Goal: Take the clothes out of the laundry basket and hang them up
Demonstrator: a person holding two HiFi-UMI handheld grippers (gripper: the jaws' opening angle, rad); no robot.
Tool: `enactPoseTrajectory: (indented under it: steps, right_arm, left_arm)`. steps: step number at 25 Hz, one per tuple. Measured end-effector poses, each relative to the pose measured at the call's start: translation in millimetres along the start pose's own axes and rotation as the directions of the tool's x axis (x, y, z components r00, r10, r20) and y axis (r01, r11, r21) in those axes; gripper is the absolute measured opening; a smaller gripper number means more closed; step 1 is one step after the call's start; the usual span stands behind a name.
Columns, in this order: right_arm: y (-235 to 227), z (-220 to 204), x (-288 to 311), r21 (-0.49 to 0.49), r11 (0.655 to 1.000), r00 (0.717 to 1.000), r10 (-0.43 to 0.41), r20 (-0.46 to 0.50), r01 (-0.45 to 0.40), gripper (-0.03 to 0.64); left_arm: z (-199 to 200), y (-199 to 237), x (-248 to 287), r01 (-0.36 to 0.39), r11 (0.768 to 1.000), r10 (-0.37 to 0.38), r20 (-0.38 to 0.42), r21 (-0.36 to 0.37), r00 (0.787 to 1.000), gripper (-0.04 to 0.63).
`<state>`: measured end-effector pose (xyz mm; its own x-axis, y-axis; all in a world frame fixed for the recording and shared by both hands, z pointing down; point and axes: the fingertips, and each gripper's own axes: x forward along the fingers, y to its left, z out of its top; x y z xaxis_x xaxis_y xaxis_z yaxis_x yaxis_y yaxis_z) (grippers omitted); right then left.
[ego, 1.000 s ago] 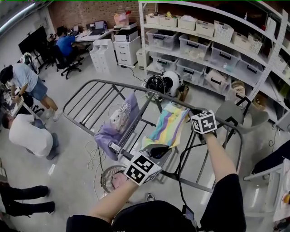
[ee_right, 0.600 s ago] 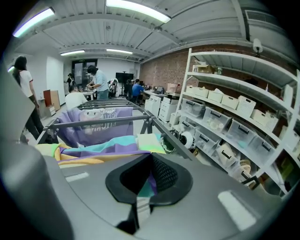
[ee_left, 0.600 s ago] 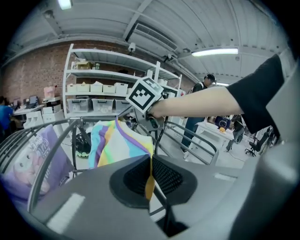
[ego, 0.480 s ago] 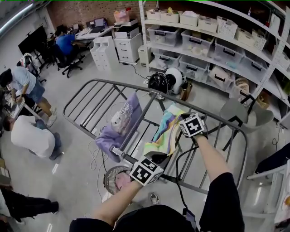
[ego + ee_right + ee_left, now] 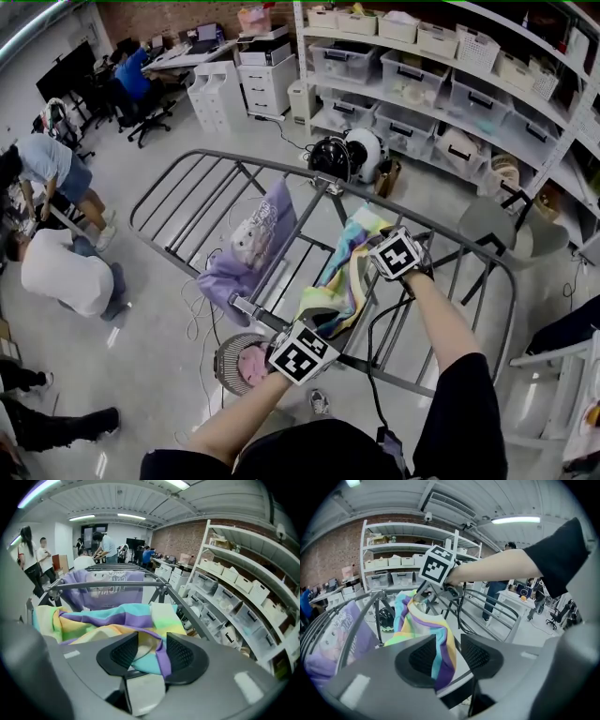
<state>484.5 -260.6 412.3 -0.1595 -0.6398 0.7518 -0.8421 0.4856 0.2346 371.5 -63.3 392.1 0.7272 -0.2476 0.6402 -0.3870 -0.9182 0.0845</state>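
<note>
Your left gripper (image 5: 315, 321) and right gripper (image 5: 373, 249) had both just opened their fingers. In each gripper view the fingers stood apart, with a fold of the striped garment (image 5: 342, 277) lying slack between them and no longer pinched.

A second earlier you held that garment spread flat and higher above the drying rack (image 5: 234, 167). It had since come down and lay bunched over the rack's bars, to the right of the purple garment (image 5: 253, 242) already hanging there. The two garments sat near each other but apart.

In my judgement this item had been released onto the rack, though it was crumpled rather than spread. Fabric was also still in both gaps, so drawing back carelessly could drag it off.

The basket (image 5: 225, 361) stood on the floor under the rack's near edge. Something pink showed inside it, so more appeared left to hang.
</note>
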Motion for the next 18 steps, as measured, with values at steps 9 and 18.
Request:
enactPoseTrajectory:
  steps: [9, 18]
  right_arm:
    - [4.5, 1.5, -26.5, -0.034, 0.996, 0.996, 0.085, 0.008, -0.085, 0.213]
    - [84.5, -8.4, -6.8, -0.214, 0.934, 0.957, 0.27, -0.104, -0.287, 0.212]
  left_arm:
    - [1.0, 44.0, -26.9, -0.149, 0.987, 0.149, 0.005, 0.051, 0.989, 0.135]
    - [-16.0, 62.1, -20.4, -0.199, 0.975, 0.208, -0.095, 0.099, 0.973, 0.161]
